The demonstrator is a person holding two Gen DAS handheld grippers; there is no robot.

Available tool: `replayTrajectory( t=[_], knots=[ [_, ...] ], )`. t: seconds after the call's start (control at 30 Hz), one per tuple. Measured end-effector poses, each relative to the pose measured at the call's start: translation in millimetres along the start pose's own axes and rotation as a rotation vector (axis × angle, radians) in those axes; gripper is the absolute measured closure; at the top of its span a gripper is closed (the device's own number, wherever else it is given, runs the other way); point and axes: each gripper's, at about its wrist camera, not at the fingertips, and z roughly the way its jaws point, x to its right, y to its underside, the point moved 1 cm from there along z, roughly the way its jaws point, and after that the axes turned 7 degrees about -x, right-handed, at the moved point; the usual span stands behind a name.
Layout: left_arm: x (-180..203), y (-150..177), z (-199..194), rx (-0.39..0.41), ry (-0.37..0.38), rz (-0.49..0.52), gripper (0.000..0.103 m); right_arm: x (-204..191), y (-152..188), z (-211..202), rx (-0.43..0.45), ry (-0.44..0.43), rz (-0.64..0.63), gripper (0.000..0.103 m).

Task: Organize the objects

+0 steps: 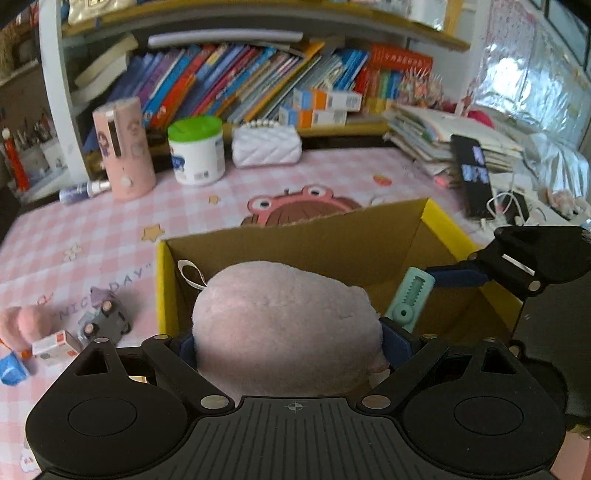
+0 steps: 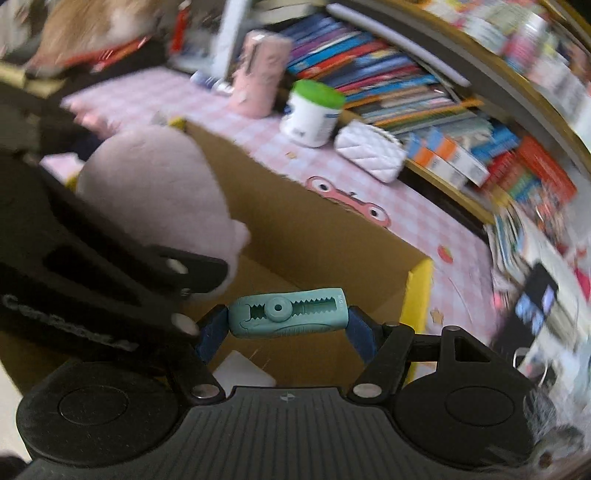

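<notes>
A pink checked tablecloth (image 1: 110, 229) covers the desk. Behind it, a shelf (image 1: 258, 22) holds leaning books (image 1: 221, 81). Bright light comes from the right, on silver foil (image 1: 524, 85).

Box (image 1: 280, 240) on table (image 1: 74, 236), tub (image 1: 196, 151) behind it, books (image 1: 229, 81) behind tub.

On the pink checked tablecloth (image 1: 110, 236) I can read "NIC" and "DAY". Other print, on the books (image 1: 221, 81) and boxes, is too blurred to read.
</notes>
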Motion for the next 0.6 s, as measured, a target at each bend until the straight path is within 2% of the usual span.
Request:
replayTrajectory(
  t=[0.17,0.33,0.47,0.53,0.6],
  knots=[
    [2,-2,7,-0.025,0.004,0.01,0.008,-4,-2,22,-0.064,-0.018,-0.098,0.035],
    [3,-3,8,-0.029,0.007,0.014,0.007,0,-2,26,-0.084,-0.058,-0.092,0.035],
    [2,-3,3,0.009,-0.003,-0.003,0.005,2,-2,25,-0.067,-0.059,-0.077,0.032],
    [0,-3,-3,0.036,0.02,-0.017,0.005,3,-3,21,-0.042,-0.056,-0.059,0.027],
    [-3,-4,-11,0.063,0.05,-0.034,0.005,5,-2,19,-0.026,-0.037,-0.046,0.027]
  ],
)
